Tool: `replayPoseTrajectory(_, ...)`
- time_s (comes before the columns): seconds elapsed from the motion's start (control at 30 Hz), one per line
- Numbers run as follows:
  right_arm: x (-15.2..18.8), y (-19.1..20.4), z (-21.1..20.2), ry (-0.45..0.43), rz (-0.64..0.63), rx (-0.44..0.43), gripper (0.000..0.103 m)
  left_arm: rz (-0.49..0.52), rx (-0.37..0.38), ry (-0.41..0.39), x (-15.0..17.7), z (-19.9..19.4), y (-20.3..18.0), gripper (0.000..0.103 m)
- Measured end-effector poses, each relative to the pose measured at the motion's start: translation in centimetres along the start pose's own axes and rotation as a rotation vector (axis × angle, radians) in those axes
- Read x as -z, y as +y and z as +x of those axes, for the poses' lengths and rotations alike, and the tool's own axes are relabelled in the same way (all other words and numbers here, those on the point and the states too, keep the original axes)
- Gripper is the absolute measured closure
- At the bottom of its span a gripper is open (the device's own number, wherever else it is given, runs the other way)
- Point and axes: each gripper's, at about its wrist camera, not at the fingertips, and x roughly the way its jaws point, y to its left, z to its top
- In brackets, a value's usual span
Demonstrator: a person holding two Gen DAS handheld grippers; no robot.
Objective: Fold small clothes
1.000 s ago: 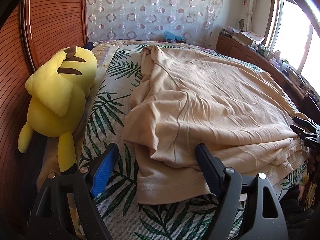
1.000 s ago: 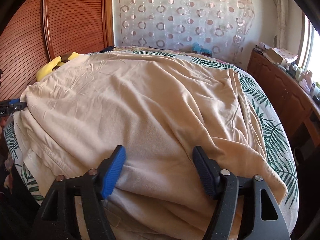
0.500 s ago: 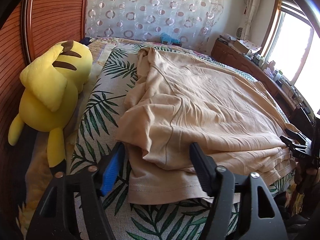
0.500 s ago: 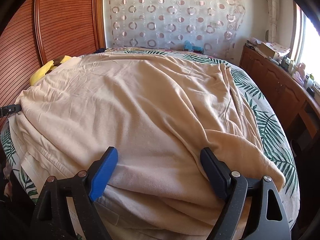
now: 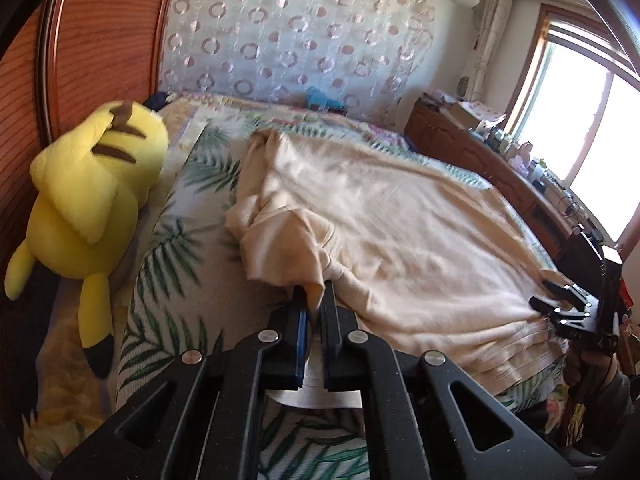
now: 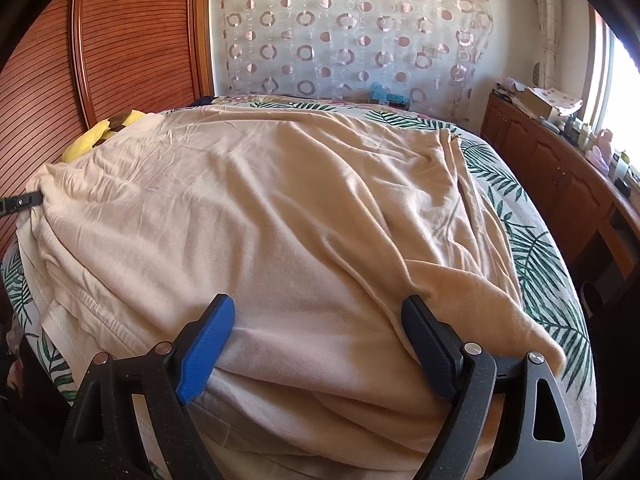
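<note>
A beige shirt (image 5: pixel 400 232) lies spread over the leaf-print bed; it also fills the right wrist view (image 6: pixel 280 220). My left gripper (image 5: pixel 314 300) is shut on a bunched fold of the shirt's near left corner, lifting it slightly. My right gripper (image 6: pixel 316 320) is open, its fingers straddling the shirt's near hem on the right side. The right gripper also shows at the right edge of the left wrist view (image 5: pixel 568 308). The left gripper's tip shows at the left edge of the right wrist view (image 6: pixel 20 202).
A yellow plush toy (image 5: pixel 88 200) lies along the bed's left side by the wooden headboard (image 5: pixel 100 40). A wooden cabinet (image 6: pixel 560 176) with clutter runs along the right under a window. A patterned curtain (image 6: pixel 352 32) hangs behind the bed.
My left gripper has closed on the shirt's left corner and gathered it into a bunch. My right gripper stays open over the hem, barely moved.
</note>
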Motion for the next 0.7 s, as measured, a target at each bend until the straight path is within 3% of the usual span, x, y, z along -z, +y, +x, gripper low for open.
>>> replayPoseTrajectory(0.13, 0.2, -1.6, -1.5, -0.022, 0.04, -0.031, 0.017, 0.049, 0.046, -0.05, -2.2, -1.1, -3.1, 0.097)
replayPoseTrajectory(0.43, 1.4, -5.0, -5.5, -0.084, 0.101, 0.006, 0.017, 0.181, 0.263, -0.074, -7.0, 0.5, -13.6, 0.097)
replayPoseTrajectory(0.7, 3.5, -7.8, -8.5, -0.114, 0.161, 0.029, 0.017, 0.318, 0.403, -0.06, -8.0, 1.1, -21.7, 0.097)
